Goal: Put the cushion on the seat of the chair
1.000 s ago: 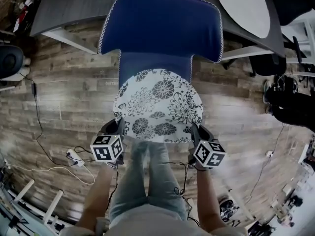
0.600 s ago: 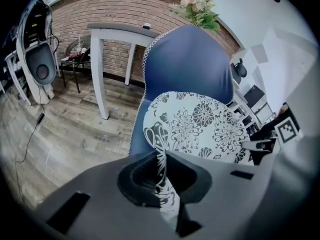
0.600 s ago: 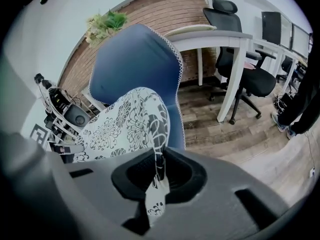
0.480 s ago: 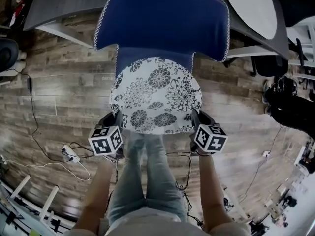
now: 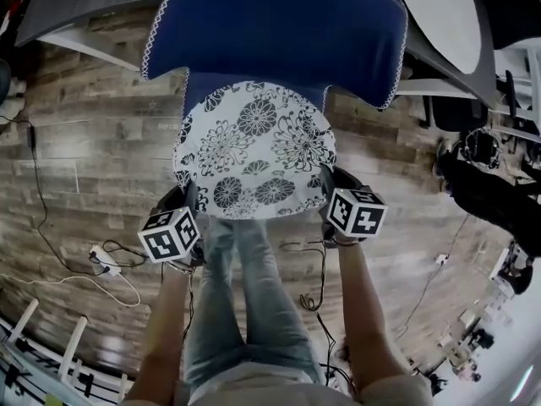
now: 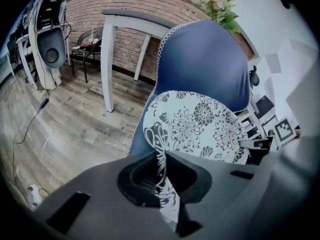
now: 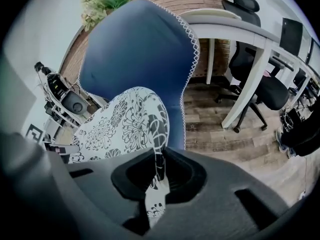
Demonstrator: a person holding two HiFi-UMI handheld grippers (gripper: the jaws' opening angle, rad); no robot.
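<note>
A round white cushion (image 5: pixel 254 149) with dark flower prints is held flat over the seat of a blue chair (image 5: pixel 279 24). My left gripper (image 5: pixel 183 211) is shut on the cushion's near-left edge and my right gripper (image 5: pixel 328 194) is shut on its near-right edge. In the left gripper view the cushion (image 6: pixel 195 129) runs from between the jaws toward the blue chair back (image 6: pixel 205 59). In the right gripper view the cushion (image 7: pixel 125 124) does the same in front of the chair back (image 7: pixel 135 49). The seat itself is mostly hidden under the cushion.
A grey table (image 5: pixel 76 7) with white legs stands behind the chair. A round white top (image 5: pixel 439 15) sits at the back right. Black office chairs (image 7: pixel 260 79) stand to the right. Cables and a power strip (image 5: pixel 101 260) lie on the wooden floor at left. The person's legs (image 5: pixel 245 294) are below.
Both grippers have carried the cushion forward toward the chair; the chair back now looks closer and larger in all views. Both stay shut on the cushion's edge.
</note>
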